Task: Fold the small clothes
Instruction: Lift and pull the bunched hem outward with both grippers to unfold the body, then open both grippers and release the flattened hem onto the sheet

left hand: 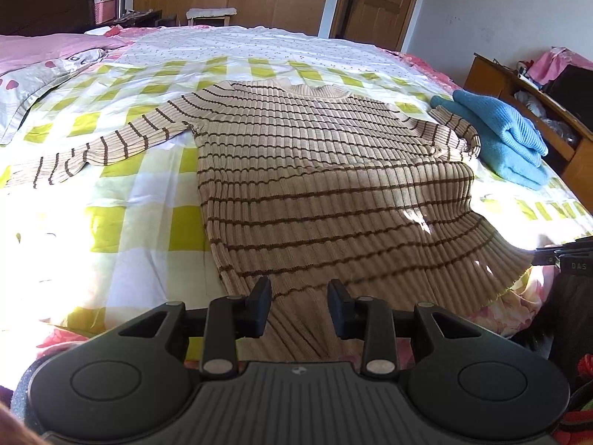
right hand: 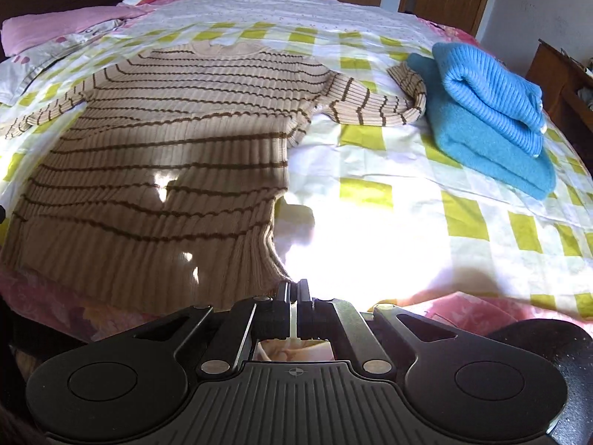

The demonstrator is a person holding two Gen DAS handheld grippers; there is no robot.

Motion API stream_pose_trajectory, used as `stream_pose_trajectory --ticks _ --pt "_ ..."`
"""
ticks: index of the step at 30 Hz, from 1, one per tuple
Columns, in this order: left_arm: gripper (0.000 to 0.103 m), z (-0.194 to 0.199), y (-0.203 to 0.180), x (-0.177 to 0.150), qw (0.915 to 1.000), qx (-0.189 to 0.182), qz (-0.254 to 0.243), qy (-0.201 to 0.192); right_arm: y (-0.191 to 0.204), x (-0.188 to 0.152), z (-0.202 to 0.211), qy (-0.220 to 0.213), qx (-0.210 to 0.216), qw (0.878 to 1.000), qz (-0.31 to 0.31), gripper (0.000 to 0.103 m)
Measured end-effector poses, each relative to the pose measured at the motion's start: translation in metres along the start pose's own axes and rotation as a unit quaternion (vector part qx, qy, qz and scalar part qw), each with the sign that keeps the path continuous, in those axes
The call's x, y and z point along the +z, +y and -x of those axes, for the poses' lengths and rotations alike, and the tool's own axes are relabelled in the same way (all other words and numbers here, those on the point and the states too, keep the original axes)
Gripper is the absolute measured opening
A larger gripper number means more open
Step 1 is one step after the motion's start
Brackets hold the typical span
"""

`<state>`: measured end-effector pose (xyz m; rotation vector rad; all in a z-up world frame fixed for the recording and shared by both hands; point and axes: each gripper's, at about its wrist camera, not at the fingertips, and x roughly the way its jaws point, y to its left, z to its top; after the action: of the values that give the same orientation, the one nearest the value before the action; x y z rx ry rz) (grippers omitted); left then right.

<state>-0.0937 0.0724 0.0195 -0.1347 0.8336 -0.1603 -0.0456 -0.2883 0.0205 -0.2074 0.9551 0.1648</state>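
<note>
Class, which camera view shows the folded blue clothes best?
The right wrist view: the whole stack of folded blue clothes is close, both layers clear. The left wrist view shows it smaller, squeezed toward the right edge.

Only readable text: white letters "DAS" on black part point(left hand: 575, 266) at right edge of left wrist view (rest of word cut off by frame). Nothing legible in right wrist view.

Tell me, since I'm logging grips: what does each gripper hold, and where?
Left gripper: open over the sweater hem, holding nothing. Right gripper: shut at the hem's corner; whether it pinches fabric cannot be told.
</note>
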Motion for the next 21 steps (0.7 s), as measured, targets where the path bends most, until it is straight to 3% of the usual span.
stream_pose_trajectory --ticks 7,12,13,15,18,21 --pt "0.04 0.012 0.009 -0.007 0.9998 0.019 0.002 0.002 0.001 -0.006 0.008 0.021 -0.018 0.998 0.048 0.003" --pt "0.045 0.007 0.016 -0.005 0.9996 0.017 0.018 0.009 0.001 -0.001 0.018 0.016 0.027 0.999 0.032 0.012" --pt "0.046 0.003 0.015 -0.003 0.9996 0.015 0.019 0.014 0.003 0.002 0.018 0.01 0.038 0.999 0.029 0.014" --pt "0.046 -0.006 0.014 0.002 0.9991 0.024 0.02 0.027 0.007 0.007 0.014 0.002 0.05 0.998 0.024 0.033" --pt "0.048 -0.022 0.015 0.006 0.9973 0.043 0.026 0.053 0.012 0.011 0.003 -0.009 0.052 0.998 0.026 0.036" --pt "0.048 -0.039 0.023 0.006 0.9939 0.034 0.064 0.083 0.012 0.012 -0.01 -0.012 0.062 0.998 0.012 0.04"
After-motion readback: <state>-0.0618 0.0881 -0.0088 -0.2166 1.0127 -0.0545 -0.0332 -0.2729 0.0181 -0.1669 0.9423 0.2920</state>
